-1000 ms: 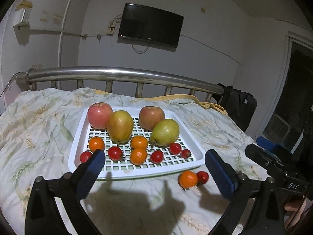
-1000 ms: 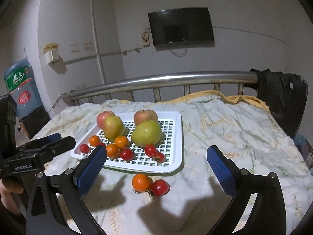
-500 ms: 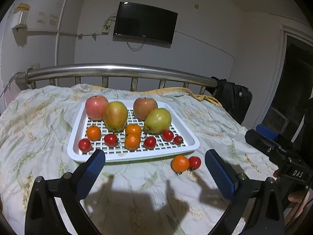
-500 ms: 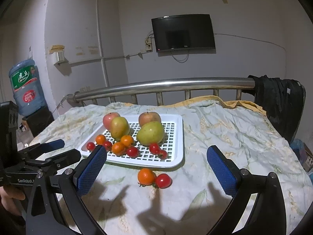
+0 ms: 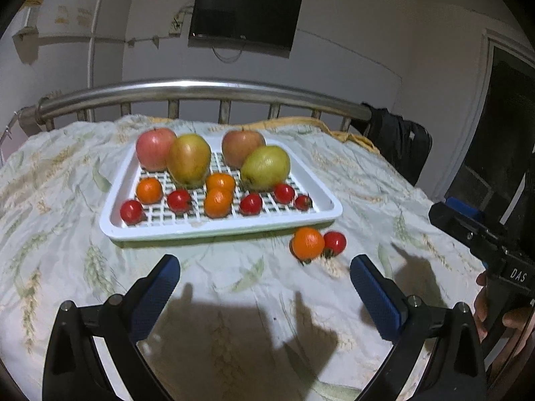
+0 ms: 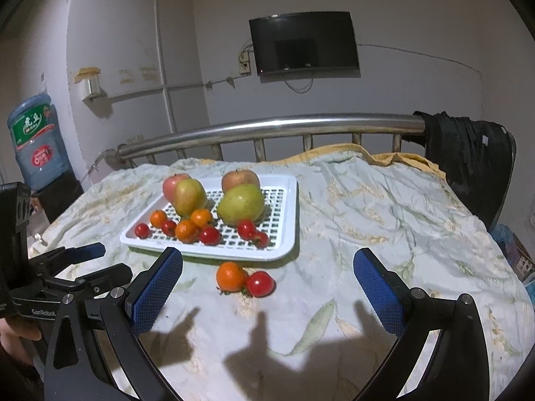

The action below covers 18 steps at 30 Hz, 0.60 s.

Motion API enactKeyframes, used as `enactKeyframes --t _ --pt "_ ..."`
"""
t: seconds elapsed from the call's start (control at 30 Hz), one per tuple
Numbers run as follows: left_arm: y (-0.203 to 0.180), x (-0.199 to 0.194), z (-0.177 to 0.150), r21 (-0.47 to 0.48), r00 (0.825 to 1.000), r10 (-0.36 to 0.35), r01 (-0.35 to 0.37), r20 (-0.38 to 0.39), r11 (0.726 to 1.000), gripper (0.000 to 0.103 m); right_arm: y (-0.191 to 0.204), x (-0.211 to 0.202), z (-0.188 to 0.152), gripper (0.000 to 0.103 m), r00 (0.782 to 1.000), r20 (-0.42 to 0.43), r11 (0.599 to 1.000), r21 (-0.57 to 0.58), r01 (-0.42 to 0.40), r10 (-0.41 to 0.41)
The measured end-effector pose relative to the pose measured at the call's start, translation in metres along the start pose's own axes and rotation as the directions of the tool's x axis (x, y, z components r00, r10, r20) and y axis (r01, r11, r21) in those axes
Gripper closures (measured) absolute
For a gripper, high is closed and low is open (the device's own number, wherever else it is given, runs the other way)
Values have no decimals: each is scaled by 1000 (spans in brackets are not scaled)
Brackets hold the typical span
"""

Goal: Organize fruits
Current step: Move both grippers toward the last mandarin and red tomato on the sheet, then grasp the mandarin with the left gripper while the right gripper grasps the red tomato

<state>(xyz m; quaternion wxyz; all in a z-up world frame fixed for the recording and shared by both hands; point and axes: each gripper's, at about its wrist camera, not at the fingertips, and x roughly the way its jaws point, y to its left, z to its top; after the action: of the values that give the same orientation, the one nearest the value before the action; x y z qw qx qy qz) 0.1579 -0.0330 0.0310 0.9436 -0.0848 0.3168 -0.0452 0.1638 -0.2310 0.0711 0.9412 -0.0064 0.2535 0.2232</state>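
Observation:
A white slatted tray (image 5: 220, 227) (image 6: 287, 234) lies on a leaf-print bedspread and holds two apples, two pears, several tangerines and several cherry tomatoes. In front of the tray, on the cloth, a loose tangerine (image 5: 307, 243) (image 6: 231, 276) touches a loose cherry tomato (image 5: 334, 243) (image 6: 260, 283). My left gripper (image 5: 264, 277) hangs open above the cloth, nearer than the tray, with nothing between its blue pads. My right gripper (image 6: 267, 272) is open too, its fingers standing either side of the loose pair but well short of it.
A steel bed rail (image 5: 200, 92) runs behind the tray. Dark clothing (image 6: 468, 147) hangs over the rail's right end. A water bottle (image 6: 35, 140) stands at far left. The other gripper shows at each view's edge, held by a hand (image 5: 485, 304).
Both grippers have drawn back from the tray and risen a little, so the tray and the loose tangerine and tomato look smaller and farther. No fruit has moved.

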Motion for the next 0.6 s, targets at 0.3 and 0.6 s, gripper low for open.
enactKeyframes --t 0.3,0.6 --pt "1 29 -16 -1 993 -7 7 -121 1000 0 -8 29 -18 0 991 -133 1000 -23 14 -17" --pt "-12 65 -2 -45 972 -109 101 -210 994 14 -5 70 -29 23 965 -260 992 -123 -8 -24"
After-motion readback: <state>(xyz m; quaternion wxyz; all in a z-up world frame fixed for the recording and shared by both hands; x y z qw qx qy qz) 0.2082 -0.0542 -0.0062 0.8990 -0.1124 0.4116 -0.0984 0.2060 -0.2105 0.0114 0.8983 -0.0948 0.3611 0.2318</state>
